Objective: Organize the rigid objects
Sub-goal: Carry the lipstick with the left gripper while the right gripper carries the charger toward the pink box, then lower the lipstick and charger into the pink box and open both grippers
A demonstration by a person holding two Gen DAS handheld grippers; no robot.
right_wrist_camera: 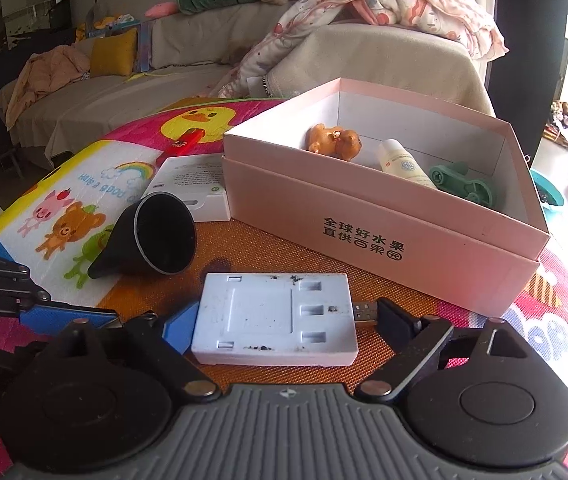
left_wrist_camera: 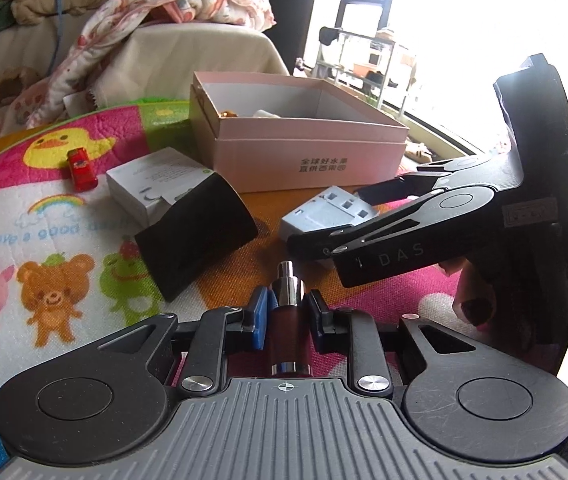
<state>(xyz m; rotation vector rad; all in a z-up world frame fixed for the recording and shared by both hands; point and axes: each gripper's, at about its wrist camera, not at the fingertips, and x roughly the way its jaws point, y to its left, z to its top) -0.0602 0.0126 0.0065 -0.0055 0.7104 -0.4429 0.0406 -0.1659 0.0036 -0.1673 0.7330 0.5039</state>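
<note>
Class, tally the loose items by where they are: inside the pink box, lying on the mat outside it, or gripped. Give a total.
In the pink box: 3 (orange figurine, cream tube, green toy)
On the mat: 4 (red car, white box, black funnel, blue-grey charger)
Gripped: 1 (small bottle, left gripper)
Total: 8

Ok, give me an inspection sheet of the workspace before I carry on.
Surface: play mat with cartoon animals, orange mesh patch in the middle.
Job's things: pink box open, holding a brown figurine, tube and green toy. On the mat: black funnel, white carton, red toy car, grey charger.
Clutter: nothing seen.
Grippers: left gripper shut on a small bottle; right gripper open, charger between its fingers.
Cables: nothing seen.
Surroundings: sofa with blanket, window.
</note>
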